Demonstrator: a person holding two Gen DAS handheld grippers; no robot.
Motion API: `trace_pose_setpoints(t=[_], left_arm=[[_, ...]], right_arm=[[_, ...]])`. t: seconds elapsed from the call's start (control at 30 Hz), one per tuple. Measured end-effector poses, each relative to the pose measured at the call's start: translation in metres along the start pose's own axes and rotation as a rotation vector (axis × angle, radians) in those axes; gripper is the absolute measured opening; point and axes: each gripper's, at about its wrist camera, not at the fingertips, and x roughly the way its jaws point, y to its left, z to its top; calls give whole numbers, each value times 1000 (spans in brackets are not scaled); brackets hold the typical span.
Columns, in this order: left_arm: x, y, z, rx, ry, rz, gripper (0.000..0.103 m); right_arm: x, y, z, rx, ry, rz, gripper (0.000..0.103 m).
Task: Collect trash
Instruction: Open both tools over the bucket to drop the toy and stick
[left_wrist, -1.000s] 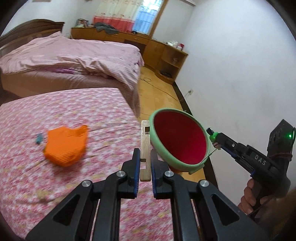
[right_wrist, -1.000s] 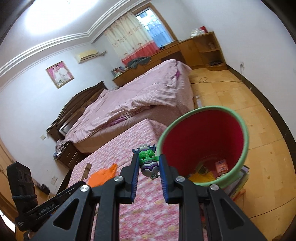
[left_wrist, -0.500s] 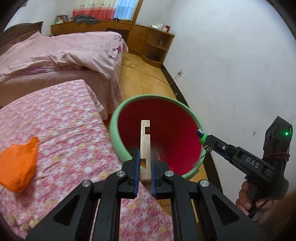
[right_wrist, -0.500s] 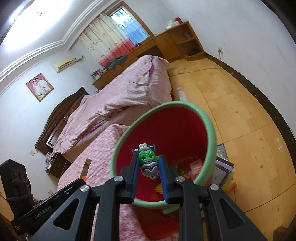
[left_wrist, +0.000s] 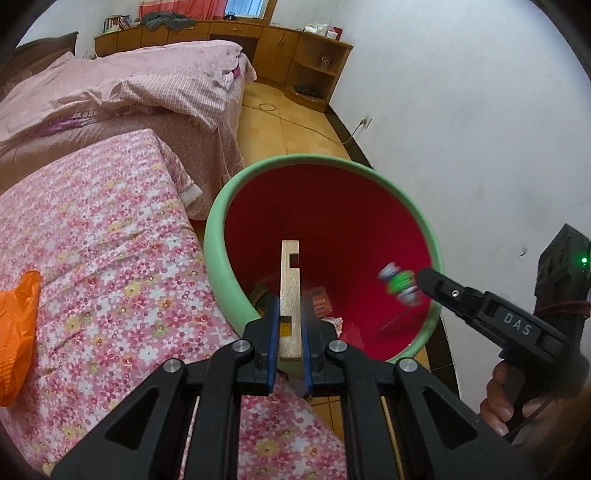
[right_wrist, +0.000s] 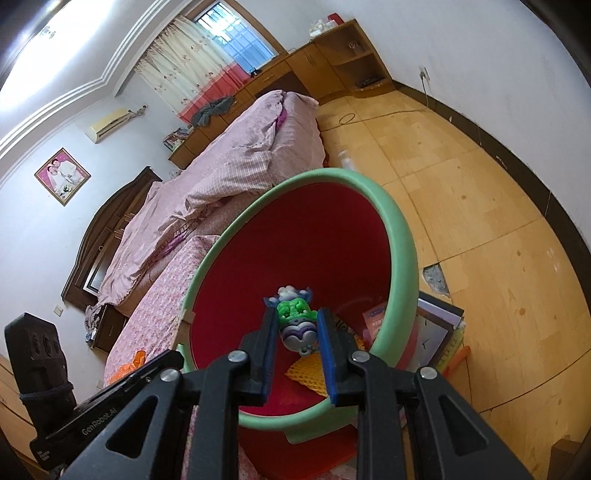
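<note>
Two pieces of trash hang over the mouth of the bin (left_wrist: 218, 236), a red tub with a pale green rim that stands on the floor against the edge of the flowered bed (left_wrist: 103, 258). One is a notched wooden strip (left_wrist: 290, 295), pinched upright between the closed jaws of the left gripper (left_wrist: 290, 332); in that gripper's own view it stands at 6 o'clock of the bin's opening, its top end over the red inside. The other is a small green and purple toy (right_wrist: 297, 325), clamped between the blue pads of the right gripper (right_wrist: 297, 332), and it too sits over the red interior. Seen from the left, the toy (left_wrist: 400, 282) is blurred and lies at about 3 o'clock of the opening, at the tip of the right gripper (left_wrist: 421, 282), with a hand (left_wrist: 502, 402) on the handle behind it.

Down in the bin lie a yellow mesh scrap (right_wrist: 308, 373) and a small printed packet (right_wrist: 376, 317). An orange bag (left_wrist: 16, 332) rests on the bedspread at 9 o'clock of the bin, well apart from it. A stack of books (right_wrist: 439, 332) leans just beside the bin on the wooden floor (right_wrist: 480, 206). Beyond, a second bed carries a rumpled pink quilt (left_wrist: 129, 85).
</note>
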Motion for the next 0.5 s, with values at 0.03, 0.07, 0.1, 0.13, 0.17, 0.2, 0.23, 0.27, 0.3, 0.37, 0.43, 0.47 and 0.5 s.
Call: trace_pose_setpoints(t=[0.03,0.07,0.1,0.13,0.17,0.2,0.23,0.27,0.3,0.37,0.43,0.47,0.5], left_arm=[[2,1,0,0,3,1,10],[4,1,0,0,6,-3,10],[4,1,-1,-1,6,-11,10],[4,1,-1,1,8,-16,10],[5,0,-1,4,9,-19,10],[6,0,0,6,11,-23,10],[5,-1,0,7,15,-28,10],[5,-1,0,6,22,-33,11],[4,-3,-1,4,25,-34,12],[2,-4,-2,2,23,-35,22],[-6,-6,-4,2,11,-22,31],[-10,-6,-6,4,5,-21,33],[-15,-6,-7,10,0,-20,34]], right_arm=[[1,0,0,0,-1,-2,24],[1,0,1,1,-2,-1,24],[2,0,1,3,-3,-1,24],[2,0,2,5,-4,-1,24],[2,0,2,7,-6,-2,24],[1,0,2,9,-6,-2,24],[1,0,2,11,-7,-1,24],[1,0,3,14,-6,-1,24],[1,0,3,16,-6,-1,24],[1,0,4,17,-5,-2,24],[0,1,3,18,-6,-1,24],[-1,2,3,18,-6,-1,25],[-1,2,3,15,-6,-1,25]])
